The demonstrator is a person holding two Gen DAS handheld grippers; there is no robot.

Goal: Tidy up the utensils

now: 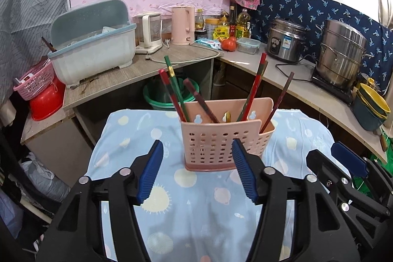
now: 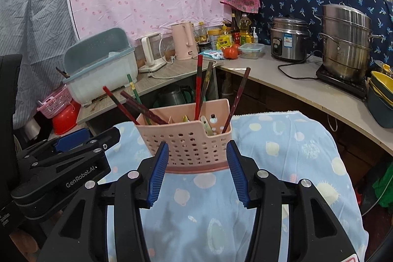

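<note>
Nearest the lenses, two grippers side by side. Left gripper (image 1: 196,146) spread wide, holding nothing. Right gripper (image 2: 197,146) likewise wide and empty. Both aimed level at the same target, probably ready either to steady it or to pluck from it.

Underneath and just ahead, one blue cloth (image 1: 196,213) with pale sun and planet prints, draped over a raised surface, likely laid as a clean work area.

Just beyond the fingertips, upright on that cloth, one pink slotted basket (image 1: 211,139). Not touched by either gripper. Front wall lower than the back, so easy to reach into from this side.

Inside, six chopsticks (image 1: 172,87), tips down, tops fanned outward: three leaning left, three leaning right, seemingly kept apart by an inner divider. Mixed colours: two red, one green, one olive, two dark. Between the two groups, one golden spoon (image 1: 227,116) sunk low, and beside it in the right view a pale handle (image 2: 205,125), kind unclear. Sorting judged largely done, nothing loose on the cloth.

Farther back, well apart, an L-shaped counter (image 1: 240,60) carrying one lidded dish bin (image 1: 98,58), two kettles (image 1: 183,26), one rice cooker (image 1: 285,41) and one steamer pot (image 1: 341,53).
</note>
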